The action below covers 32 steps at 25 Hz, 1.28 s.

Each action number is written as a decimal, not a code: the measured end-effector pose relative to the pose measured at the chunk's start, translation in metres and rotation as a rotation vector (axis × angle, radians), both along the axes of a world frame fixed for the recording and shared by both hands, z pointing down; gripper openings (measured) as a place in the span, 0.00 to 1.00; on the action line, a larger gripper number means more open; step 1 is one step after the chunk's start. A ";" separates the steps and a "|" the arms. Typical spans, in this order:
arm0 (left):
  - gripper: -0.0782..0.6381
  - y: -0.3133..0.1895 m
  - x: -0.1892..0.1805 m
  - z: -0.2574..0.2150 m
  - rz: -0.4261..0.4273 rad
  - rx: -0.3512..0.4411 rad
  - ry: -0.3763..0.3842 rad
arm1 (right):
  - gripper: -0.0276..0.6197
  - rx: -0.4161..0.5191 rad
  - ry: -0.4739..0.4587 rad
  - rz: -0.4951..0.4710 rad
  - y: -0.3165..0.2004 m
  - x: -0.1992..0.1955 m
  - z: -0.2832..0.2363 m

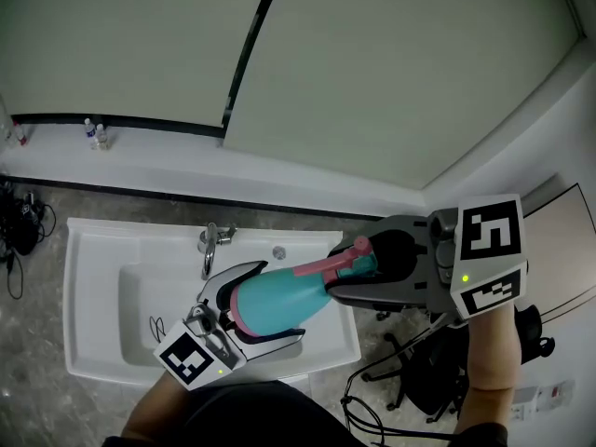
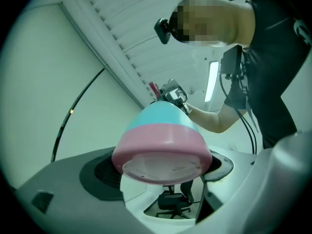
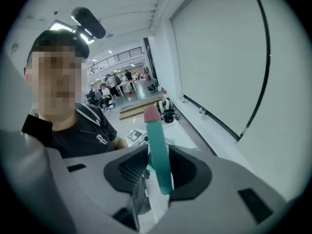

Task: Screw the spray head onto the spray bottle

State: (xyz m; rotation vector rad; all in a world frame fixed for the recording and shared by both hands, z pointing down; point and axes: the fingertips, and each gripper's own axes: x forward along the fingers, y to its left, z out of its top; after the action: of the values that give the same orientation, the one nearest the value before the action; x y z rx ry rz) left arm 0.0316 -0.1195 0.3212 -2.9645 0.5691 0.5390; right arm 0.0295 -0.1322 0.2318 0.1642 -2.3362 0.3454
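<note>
Bottle (image 1: 270, 307) hangs in the air, its pink base pinched by the left claw (image 1: 279, 304). Its neck points into the right claw (image 1: 361, 266), which is clamped on the spray head (image 1: 346, 258). The head looks seated at the neck. Twisting off-axis could cross the threads. The tapered base could also slip from the left claw and drop into the sink (image 1: 93, 250) below.

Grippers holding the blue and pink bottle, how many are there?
2. The left gripper clamps the pink bottom end of the bottle; the right gripper clamps the spray head at its other end. No others show.
</note>
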 end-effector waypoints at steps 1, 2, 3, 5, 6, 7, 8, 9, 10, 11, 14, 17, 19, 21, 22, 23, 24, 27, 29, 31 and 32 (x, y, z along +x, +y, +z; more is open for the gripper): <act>0.75 0.001 0.000 -0.001 0.029 -0.012 0.024 | 0.25 -0.007 -0.003 0.012 0.001 -0.001 0.000; 0.75 0.003 0.001 -0.003 0.063 -0.026 0.053 | 0.25 -0.007 -0.007 0.017 0.001 -0.002 -0.001; 0.75 0.004 0.001 -0.006 0.099 -0.038 0.084 | 0.25 0.003 -0.009 0.015 0.002 -0.004 -0.003; 0.75 0.006 0.001 -0.011 0.161 -0.047 0.140 | 0.25 0.034 -0.013 -0.012 0.005 -0.008 -0.007; 0.75 0.007 0.001 -0.013 0.187 -0.046 0.158 | 0.25 0.048 -0.020 -0.028 0.008 -0.009 -0.009; 0.75 0.009 0.000 -0.015 0.212 -0.049 0.171 | 0.25 0.061 -0.031 -0.040 0.010 -0.011 -0.012; 0.75 0.010 0.000 -0.017 0.239 -0.057 0.183 | 0.27 0.074 -0.044 -0.048 0.011 -0.014 -0.015; 0.75 0.010 -0.002 -0.018 0.264 -0.067 0.197 | 0.29 0.088 -0.060 -0.056 0.011 -0.016 -0.018; 0.75 0.010 -0.005 -0.019 0.288 -0.079 0.213 | 0.30 0.100 -0.078 -0.066 0.011 -0.019 -0.020; 0.75 0.010 -0.008 -0.018 0.311 -0.093 0.231 | 0.32 0.110 -0.100 -0.077 0.010 -0.022 -0.022; 0.75 0.007 -0.019 -0.015 0.364 -0.144 0.276 | 0.33 0.156 -0.177 -0.087 0.009 -0.026 -0.031; 0.75 0.007 -0.021 -0.014 0.382 -0.166 0.264 | 0.33 0.246 -0.294 -0.072 0.007 -0.015 -0.053; 0.75 0.010 -0.019 -0.014 0.394 -0.162 0.229 | 0.33 0.325 -0.382 -0.109 0.011 -0.005 -0.069; 0.75 0.015 -0.017 -0.014 0.444 -0.173 0.212 | 0.33 0.377 -0.499 -0.189 0.022 0.004 -0.083; 0.75 0.018 -0.017 -0.015 0.484 -0.185 0.216 | 0.33 0.381 -0.568 -0.234 0.028 0.010 -0.089; 0.75 0.022 -0.017 -0.017 0.534 -0.200 0.229 | 0.33 0.364 -0.644 -0.283 0.034 0.016 -0.094; 0.75 0.027 -0.017 -0.021 0.588 -0.216 0.249 | 0.33 0.329 -0.722 -0.332 0.038 0.022 -0.097; 0.75 0.044 -0.016 -0.034 0.750 -0.249 0.308 | 0.47 0.201 -0.906 -0.438 0.038 0.030 -0.096; 0.75 0.060 -0.016 -0.039 0.845 -0.261 0.326 | 0.61 0.128 -0.987 -0.493 0.038 0.023 -0.091; 0.75 0.076 -0.015 -0.039 0.929 -0.278 0.334 | 0.65 0.104 -1.007 -0.564 0.048 0.009 -0.082; 0.75 0.083 -0.012 -0.040 0.967 -0.289 0.340 | 0.65 0.104 -1.000 -0.612 0.055 0.003 -0.079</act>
State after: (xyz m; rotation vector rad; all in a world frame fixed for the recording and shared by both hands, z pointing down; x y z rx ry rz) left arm 0.0194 -0.0368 0.2817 -3.2662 -0.9311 1.0939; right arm 0.0327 -0.0772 0.1530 -0.8471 -3.1931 -0.0368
